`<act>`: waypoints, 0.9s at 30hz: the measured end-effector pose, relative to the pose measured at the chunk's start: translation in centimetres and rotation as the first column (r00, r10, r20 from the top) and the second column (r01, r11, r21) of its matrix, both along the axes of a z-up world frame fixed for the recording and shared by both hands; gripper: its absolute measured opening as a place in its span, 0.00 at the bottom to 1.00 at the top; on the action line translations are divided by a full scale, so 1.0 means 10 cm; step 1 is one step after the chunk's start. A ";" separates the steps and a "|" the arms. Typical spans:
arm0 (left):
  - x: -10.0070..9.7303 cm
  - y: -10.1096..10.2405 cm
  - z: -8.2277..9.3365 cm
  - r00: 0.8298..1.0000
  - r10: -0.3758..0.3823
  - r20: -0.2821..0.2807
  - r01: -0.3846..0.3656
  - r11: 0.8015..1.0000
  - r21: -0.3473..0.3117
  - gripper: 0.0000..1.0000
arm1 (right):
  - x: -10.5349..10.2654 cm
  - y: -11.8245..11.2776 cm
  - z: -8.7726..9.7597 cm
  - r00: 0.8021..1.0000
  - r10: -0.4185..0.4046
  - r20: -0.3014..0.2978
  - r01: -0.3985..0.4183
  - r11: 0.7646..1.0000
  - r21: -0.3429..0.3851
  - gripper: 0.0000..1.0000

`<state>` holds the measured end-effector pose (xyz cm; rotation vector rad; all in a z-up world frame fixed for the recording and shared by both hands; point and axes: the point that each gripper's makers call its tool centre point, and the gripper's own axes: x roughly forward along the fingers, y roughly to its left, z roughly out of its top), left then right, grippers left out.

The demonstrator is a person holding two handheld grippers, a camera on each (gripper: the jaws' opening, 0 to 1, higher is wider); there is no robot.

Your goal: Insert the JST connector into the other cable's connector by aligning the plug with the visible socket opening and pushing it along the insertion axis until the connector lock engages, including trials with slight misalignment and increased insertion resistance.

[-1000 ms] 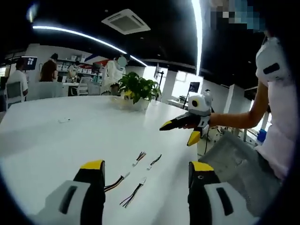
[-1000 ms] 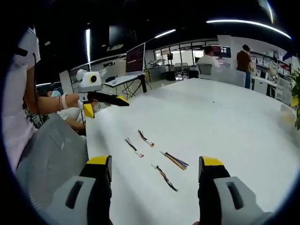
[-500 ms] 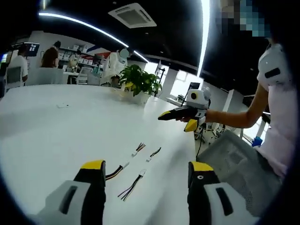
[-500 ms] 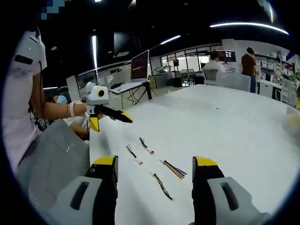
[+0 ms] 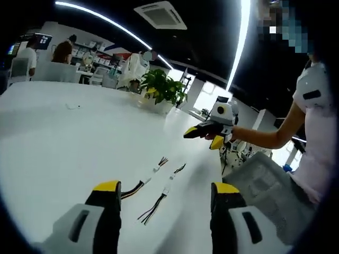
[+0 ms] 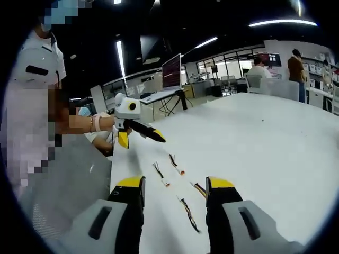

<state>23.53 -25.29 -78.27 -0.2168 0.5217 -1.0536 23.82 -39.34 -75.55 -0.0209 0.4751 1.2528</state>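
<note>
Lying loose on the white table: four short cable pieces with small white JST connectors, none touched by either gripper.

Item 1, left gripper view: cable with multicoloured wires, near, between the jaws. Item 2: cable with yellow and dark wires, just inside the left jaw. Item 3: short cable, farther out. Item 4: dark short cable, to its right. All four lie apart from one another; whether any plug is mated cannot be told at this size.

Same set, right gripper view: two short cables and farther out, one multicoloured cable beside the right jaw, one dark cable nearest.

Left gripper: jaws spread wide, holding nothing, above the near table edge. Also seen from the side in the right gripper view, held in a hand over the table's left edge.

Right gripper: jaws parted, gap narrower, nothing between them. In the left gripper view it hangs in the air at far right.

Surroundings: potted plant at far table edge; seated people beyond; monitor on stand.
</note>
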 end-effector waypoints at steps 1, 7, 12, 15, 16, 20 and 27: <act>0.00 0.00 -0.01 1.000 -0.004 -0.003 0.004 1.000 0.000 0.67 | 0.01 0.01 -0.02 1.000 0.006 -0.003 -0.006 1.000 0.001 0.42; 0.10 0.03 -0.02 1.000 0.005 0.000 -0.005 1.000 -0.022 0.67 | 0.08 0.04 -0.09 1.000 0.026 -0.010 -0.026 1.000 0.003 0.40; 0.20 0.05 -0.04 1.000 0.012 0.000 -0.012 0.999 -0.033 0.67 | 0.13 0.08 -0.15 0.999 0.043 -0.027 -0.043 0.999 0.000 0.40; 0.22 0.05 -0.07 1.000 0.010 0.002 -0.010 1.000 -0.027 0.66 | 0.14 0.09 -0.20 0.998 0.052 -0.035 -0.052 0.999 -0.004 0.40; 0.23 0.05 -0.08 1.000 0.011 -0.001 -0.011 1.000 -0.027 0.66 | 0.15 0.10 -0.21 0.998 0.054 -0.040 -0.054 0.999 -0.002 0.40; 0.25 0.03 -0.12 1.000 0.003 -0.009 -0.004 0.999 -0.033 0.63 | 0.18 0.11 -0.26 0.997 0.059 -0.047 -0.059 0.998 0.000 0.37; 0.33 -0.03 -0.22 1.000 -0.010 -0.026 0.009 0.999 -0.043 0.68 | 0.32 0.11 -0.40 0.998 0.039 -0.044 -0.037 0.999 0.038 0.36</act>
